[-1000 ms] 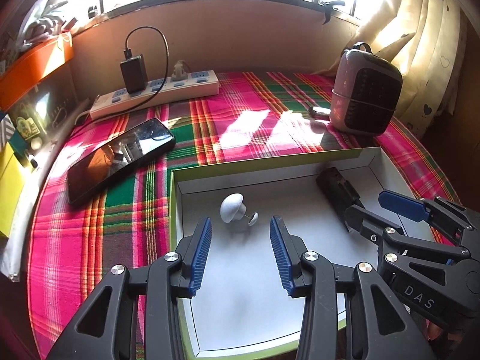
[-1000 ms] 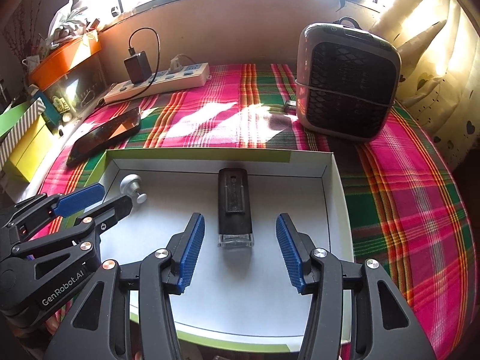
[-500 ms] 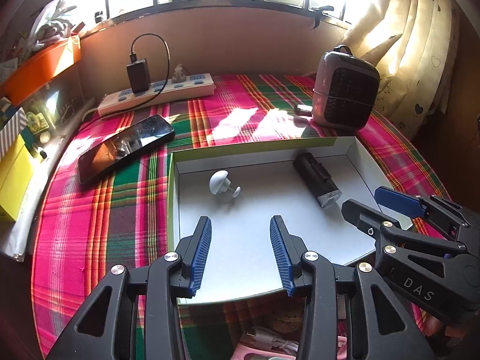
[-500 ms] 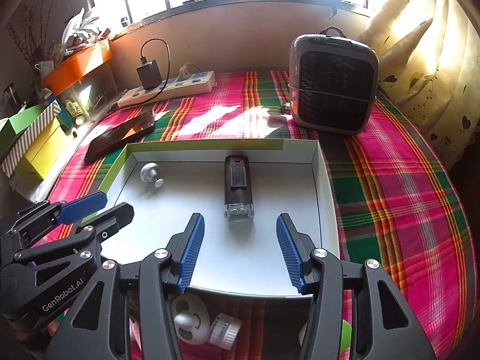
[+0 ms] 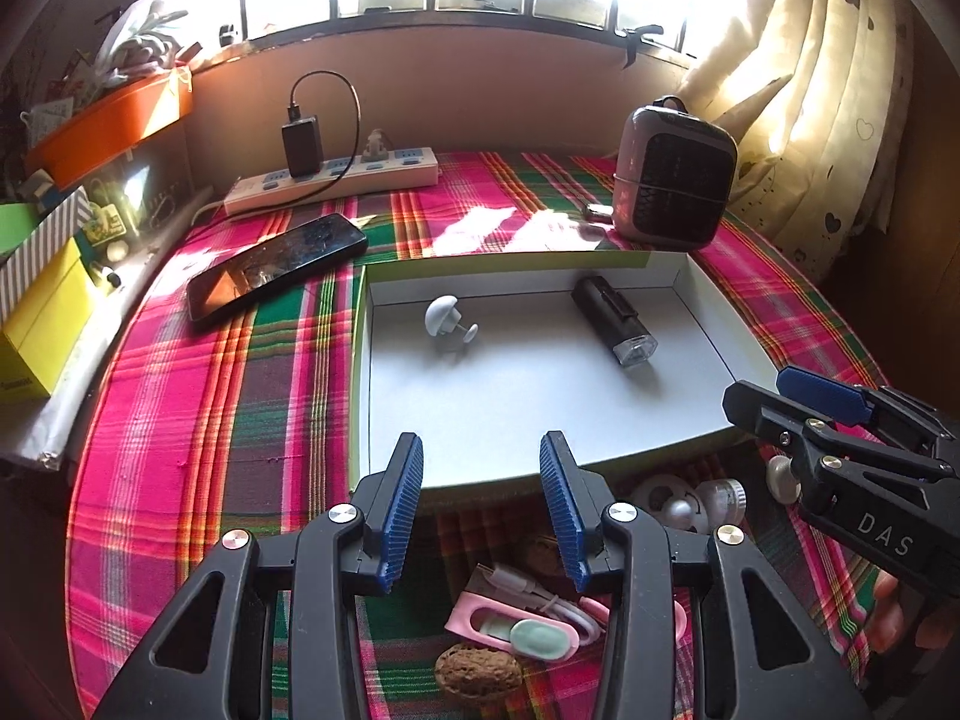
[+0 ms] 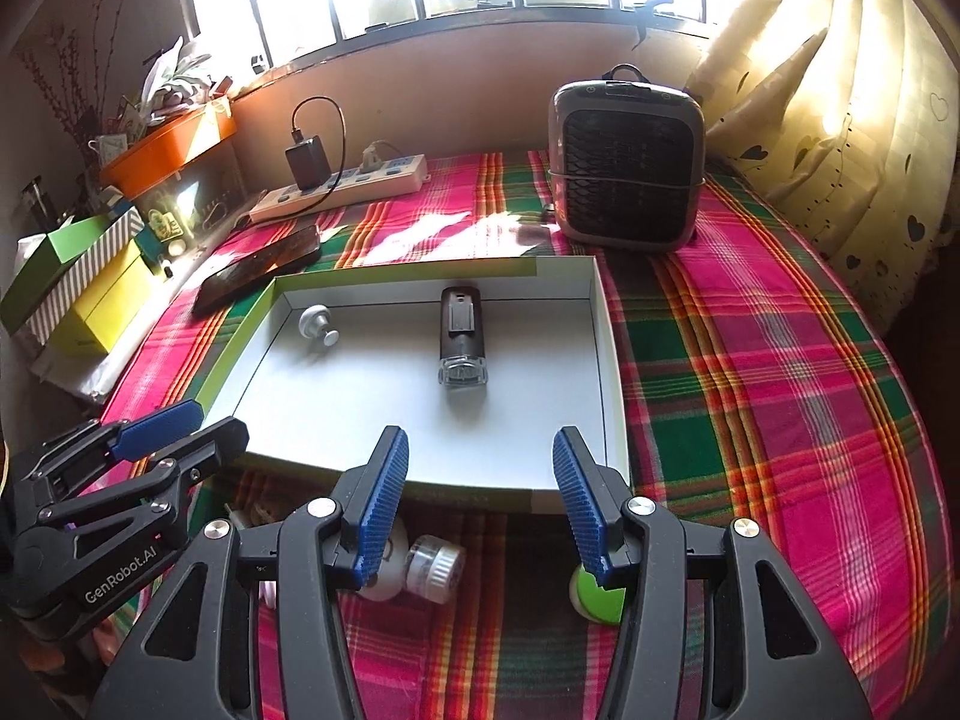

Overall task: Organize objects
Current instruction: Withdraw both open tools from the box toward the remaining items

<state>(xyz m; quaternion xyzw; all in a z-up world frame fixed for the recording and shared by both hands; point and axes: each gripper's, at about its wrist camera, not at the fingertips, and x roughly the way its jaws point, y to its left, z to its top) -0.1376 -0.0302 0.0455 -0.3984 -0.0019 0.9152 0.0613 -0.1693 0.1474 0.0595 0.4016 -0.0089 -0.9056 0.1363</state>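
Both tools hang spread and empty over the near edge of the white tray (image 5: 708,324): the left tool (image 5: 480,504), the right tool (image 6: 480,504). Inside the tray lie a white knob (image 5: 444,318) at far left and a black flashlight (image 6: 461,339) toward the right, apart. Small items sit on the plaid counter (image 6: 750,360) near the tools.

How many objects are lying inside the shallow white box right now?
2. A white knob-shaped piece lies near the box's far left corner, and a black flashlight lies toward its far right. Nothing else shows inside, though the hand-held grippers cover part of the near edge.
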